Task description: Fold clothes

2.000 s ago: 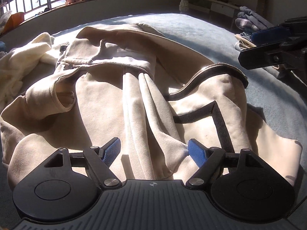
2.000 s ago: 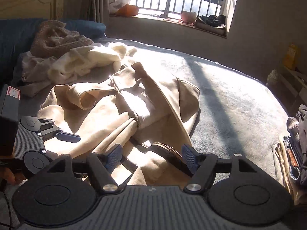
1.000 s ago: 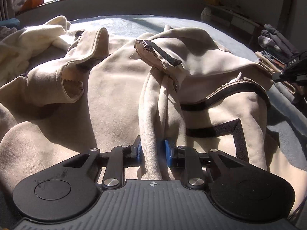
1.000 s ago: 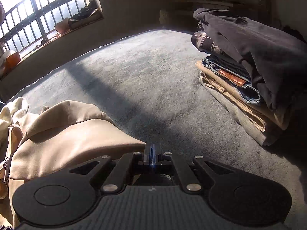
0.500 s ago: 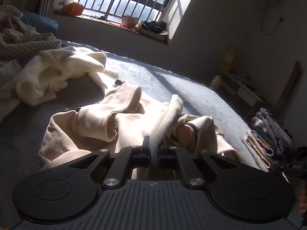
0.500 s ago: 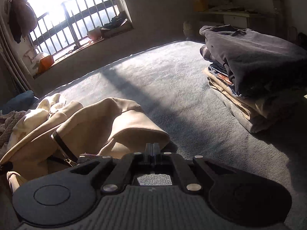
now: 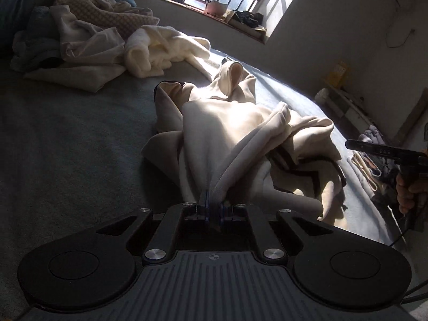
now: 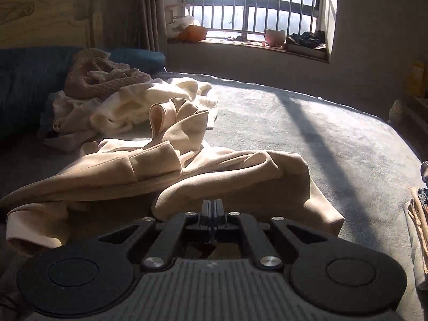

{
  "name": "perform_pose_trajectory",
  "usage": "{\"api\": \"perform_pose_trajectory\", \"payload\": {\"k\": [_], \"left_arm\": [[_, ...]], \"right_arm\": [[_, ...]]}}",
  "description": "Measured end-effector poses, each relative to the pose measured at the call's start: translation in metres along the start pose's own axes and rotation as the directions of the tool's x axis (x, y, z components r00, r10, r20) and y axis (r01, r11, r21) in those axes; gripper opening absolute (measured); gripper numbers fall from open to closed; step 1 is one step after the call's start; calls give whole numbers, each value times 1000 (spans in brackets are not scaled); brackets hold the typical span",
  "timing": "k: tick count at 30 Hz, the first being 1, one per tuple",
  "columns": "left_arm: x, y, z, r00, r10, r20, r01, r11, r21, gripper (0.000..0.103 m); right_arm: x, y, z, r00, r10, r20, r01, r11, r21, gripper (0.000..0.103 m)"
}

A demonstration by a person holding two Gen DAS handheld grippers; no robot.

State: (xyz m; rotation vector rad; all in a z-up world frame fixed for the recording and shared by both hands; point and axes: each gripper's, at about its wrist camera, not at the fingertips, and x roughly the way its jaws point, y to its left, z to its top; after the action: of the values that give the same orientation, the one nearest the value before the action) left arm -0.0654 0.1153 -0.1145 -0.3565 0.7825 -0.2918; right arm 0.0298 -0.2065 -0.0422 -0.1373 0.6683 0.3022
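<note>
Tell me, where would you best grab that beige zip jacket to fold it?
Take the beige jacket by a cuff or hem edge, coming from the near side. It lies crumpled, and only its edges pull flat. The left gripper already pinches one fold.

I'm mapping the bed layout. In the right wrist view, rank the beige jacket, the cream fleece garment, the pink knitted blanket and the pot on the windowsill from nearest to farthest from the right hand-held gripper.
1. Beige jacket, directly ahead of the right hand-held gripper.
2. Cream fleece garment, ahead-left on the bed.
3. Pink knitted blanket, farther left, by the blue pillow.
4. Pot, on the windowsill beyond the bed.
</note>
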Motion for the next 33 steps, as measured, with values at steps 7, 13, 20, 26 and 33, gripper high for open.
{"api": "perform_pose_trajectory", "payload": {"k": [7,13,20,26,33], "left_arm": [[-19,17,8,997,-83,3,83,996,28,27],[-5,-1,37,991,-105,84,93,987,130,60],[80,-66,62,999,-19,40,3,933,360,71],[132,-66,71,998,26,-53,-8,953,304,36],[108,-20,78,995,-104,-15,104,994,15,7]], "right_arm": [[10,28,0,999,7,-50,-11,998,-65,4],[24,21,-4,995,-4,-100,10,998,56,16],[34,31,-3,992,27,-125,-13,993,115,17],[37,39,-8,991,28,-132,-17,997,81,21],[52,22,-14,986,45,-162,-21,989,149,21]]}}
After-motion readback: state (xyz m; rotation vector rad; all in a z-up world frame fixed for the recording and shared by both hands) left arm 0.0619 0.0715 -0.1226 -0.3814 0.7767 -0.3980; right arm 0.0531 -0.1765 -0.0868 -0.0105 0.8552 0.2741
